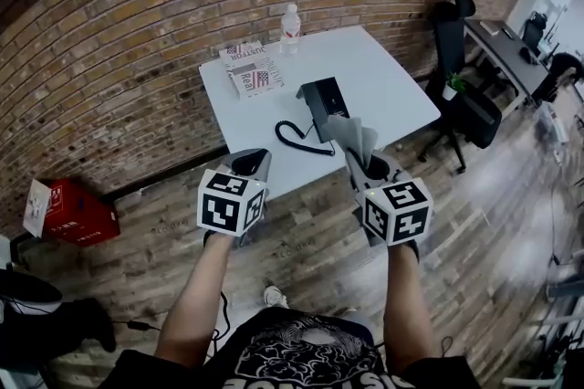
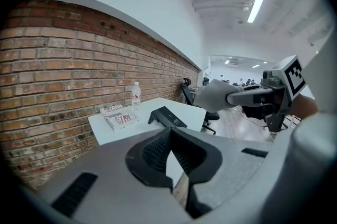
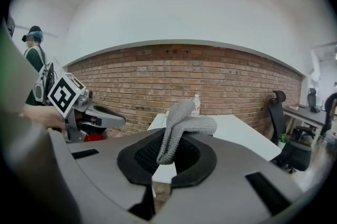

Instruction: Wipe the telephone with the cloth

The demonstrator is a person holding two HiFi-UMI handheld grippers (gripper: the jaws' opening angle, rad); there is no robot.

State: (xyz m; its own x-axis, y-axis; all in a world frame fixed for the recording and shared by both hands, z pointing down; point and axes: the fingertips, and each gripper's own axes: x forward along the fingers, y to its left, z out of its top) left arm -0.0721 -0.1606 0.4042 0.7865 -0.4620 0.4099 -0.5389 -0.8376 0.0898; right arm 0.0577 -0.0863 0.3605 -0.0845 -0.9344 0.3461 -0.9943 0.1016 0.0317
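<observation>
Between right gripper (image 3: 169, 136) jaws, limp grey knit cloth (image 3: 185, 121) pinched; left gripper (image 2: 168, 131) jaws together.

In the head view, just right of centre, the cloth (image 1: 354, 137) covers the near end of the telephone (image 1: 321, 98). At the centre of the right gripper view, it hides the telephone altogether and the foot of the water bottle (image 3: 196, 104). The print on the books (image 1: 253, 70) is too small to read.

You're in an office (brick wall (image 1: 137, 22), wood floor (image 1: 310, 232)): a white table (image 1: 383, 68) bearing a telephone (image 1: 324, 97), black swivel chairs (image 1: 470, 115), a work desk (image 1: 500, 49) beyond.
</observation>
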